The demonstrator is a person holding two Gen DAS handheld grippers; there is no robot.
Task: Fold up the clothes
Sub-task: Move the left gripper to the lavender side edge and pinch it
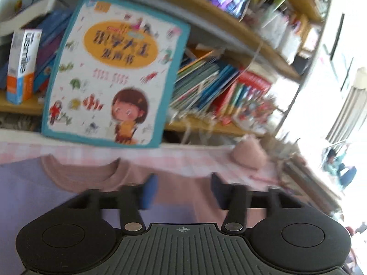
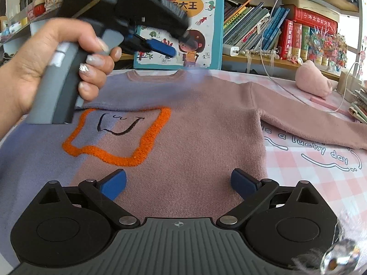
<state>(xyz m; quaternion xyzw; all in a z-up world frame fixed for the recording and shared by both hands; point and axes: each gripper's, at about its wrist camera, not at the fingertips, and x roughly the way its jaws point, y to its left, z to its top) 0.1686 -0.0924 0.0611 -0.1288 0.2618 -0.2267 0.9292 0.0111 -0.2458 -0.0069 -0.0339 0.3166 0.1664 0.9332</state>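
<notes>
A pink and lavender sweater (image 2: pixel 195 123) with an orange outline patch (image 2: pixel 119 135) lies flat on the table, collar (image 2: pixel 156 75) toward the bookshelf, its right sleeve (image 2: pixel 309 121) stretched out to the right. My right gripper (image 2: pixel 179 182) is open and empty, hovering low over the sweater's lower body. My left gripper (image 1: pixel 181 189) is open and empty, held in the air above the collar area (image 1: pixel 75 176); it also shows in the right wrist view (image 2: pixel 165 45), held by a hand (image 2: pixel 50 64).
A pink checked tablecloth (image 2: pixel 316 178) covers the table. A teal children's book (image 2: pixel 183 23) leans against a bookshelf (image 2: pixel 275 34) behind the table. A pink plush toy (image 2: pixel 312 80) and a white cable (image 2: pixel 286 91) lie at the right rear.
</notes>
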